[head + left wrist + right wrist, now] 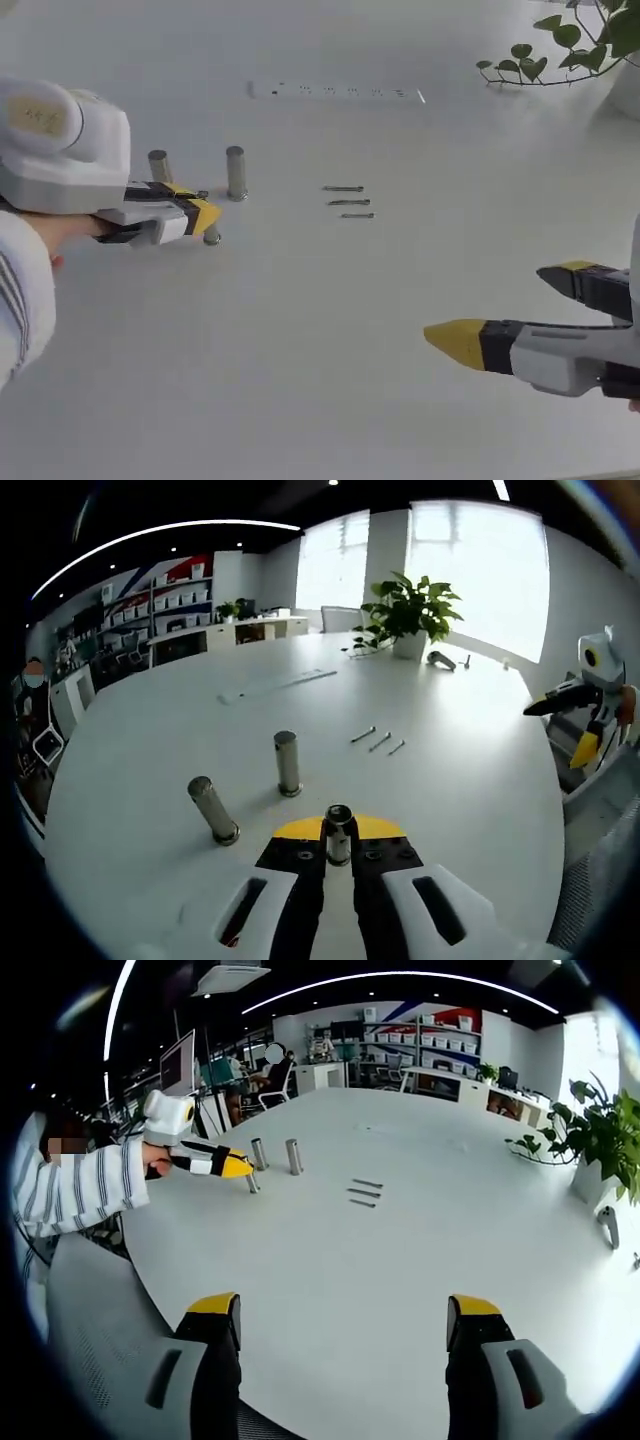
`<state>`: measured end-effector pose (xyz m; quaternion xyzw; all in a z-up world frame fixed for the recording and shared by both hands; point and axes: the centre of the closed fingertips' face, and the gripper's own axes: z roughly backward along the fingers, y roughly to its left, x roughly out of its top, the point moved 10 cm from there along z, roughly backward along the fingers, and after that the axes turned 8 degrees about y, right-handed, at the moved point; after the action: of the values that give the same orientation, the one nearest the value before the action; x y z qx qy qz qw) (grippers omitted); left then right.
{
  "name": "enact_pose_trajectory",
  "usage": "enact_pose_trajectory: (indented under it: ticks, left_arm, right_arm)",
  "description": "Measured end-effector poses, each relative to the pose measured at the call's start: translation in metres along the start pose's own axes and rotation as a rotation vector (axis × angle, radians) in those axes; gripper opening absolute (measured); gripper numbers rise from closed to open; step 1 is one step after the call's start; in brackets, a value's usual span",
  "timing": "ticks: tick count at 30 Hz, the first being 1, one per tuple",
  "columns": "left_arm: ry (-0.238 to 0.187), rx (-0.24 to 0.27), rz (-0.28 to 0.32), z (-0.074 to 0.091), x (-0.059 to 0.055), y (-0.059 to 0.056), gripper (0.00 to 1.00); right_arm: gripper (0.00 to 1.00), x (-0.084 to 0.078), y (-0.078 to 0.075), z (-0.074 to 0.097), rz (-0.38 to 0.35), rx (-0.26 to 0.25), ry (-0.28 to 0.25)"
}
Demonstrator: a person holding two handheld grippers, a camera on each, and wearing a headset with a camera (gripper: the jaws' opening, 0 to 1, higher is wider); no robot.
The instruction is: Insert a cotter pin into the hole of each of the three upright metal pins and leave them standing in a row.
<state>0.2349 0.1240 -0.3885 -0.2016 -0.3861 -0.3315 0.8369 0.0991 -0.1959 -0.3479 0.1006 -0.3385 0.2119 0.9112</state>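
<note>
At the left of the head view, my left gripper is closed around the shaft of a short grey metal pin, stiff and likely slick, while my right gripper hangs open, well apart from three thin, light cotter pins mid-frame.

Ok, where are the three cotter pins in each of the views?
Head view: cotter pins at centre, three in a stack, right of the nearest standing metal pin.
Left gripper view: cotter pins right of centre, right of that pin.
Right gripper view: cotter pins upper middle, right of that pin.
Shared landmark: that standing metal pin, the closest one to them.
</note>
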Motion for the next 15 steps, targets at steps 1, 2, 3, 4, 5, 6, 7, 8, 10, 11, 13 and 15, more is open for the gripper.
enact_pose_trajectory:
  ticks: [1, 2, 3, 4, 5, 6, 7, 8, 10, 11, 13, 15]
  left_arm:
    - [-0.003, -0.005, 0.001, 0.001, -0.001, -0.002, 0.05]
    - [-0.012, -0.015, 0.0, 0.003, -0.001, -0.005, 0.05]
    - [-0.015, -0.023, -0.003, 0.003, -0.001, -0.007, 0.05]
    - [-0.013, -0.03, -0.011, 0.005, -0.001, -0.011, 0.05]
    - [-0.011, -0.031, -0.011, 0.006, -0.001, -0.014, 0.05]
    - [-0.011, -0.033, -0.014, 0.007, -0.001, -0.017, 0.05]
    - [-0.012, -0.034, -0.016, 0.008, -0.002, -0.019, 0.05]
    - [-0.014, -0.037, -0.019, 0.009, -0.001, -0.022, 0.05]
    - [-0.014, -0.045, -0.033, 0.01, -0.001, -0.028, 0.05]
    - [-0.016, -0.049, -0.038, 0.011, -0.001, -0.03, 0.05]
    - [-0.018, -0.057, -0.053, 0.011, -0.001, -0.036, 0.05]
    - [-0.018, -0.062, -0.072, 0.012, 0.0, -0.042, 0.05]
  right_arm:
    - [0.83, 0.0, 0.001, 0.0, 0.004, 0.003, 0.0]
    - [0.83, 0.001, 0.002, 0.0, 0.009, 0.008, 0.0]
    - [0.83, 0.001, 0.003, 0.0, 0.013, 0.011, 0.001]
    - [0.83, 0.001, 0.004, 0.0, 0.018, 0.015, 0.003]
    - [0.83, 0.002, 0.005, 0.0, 0.021, 0.018, 0.005]
    - [0.83, 0.002, 0.005, 0.0, 0.027, 0.021, 0.004]
    - [0.83, 0.003, 0.006, 0.001, 0.03, 0.022, 0.001]
    - [0.83, 0.004, 0.006, 0.002, 0.032, 0.023, -0.006]
    - [0.83, 0.005, 0.006, 0.003, 0.035, 0.026, -0.013]
    - [0.83, 0.005, 0.007, 0.003, 0.036, 0.027, -0.014]
    - [0.83, 0.005, 0.007, 0.004, 0.043, 0.028, -0.016]
    - [0.83, 0.004, 0.008, 0.004, 0.043, 0.031, -0.019]
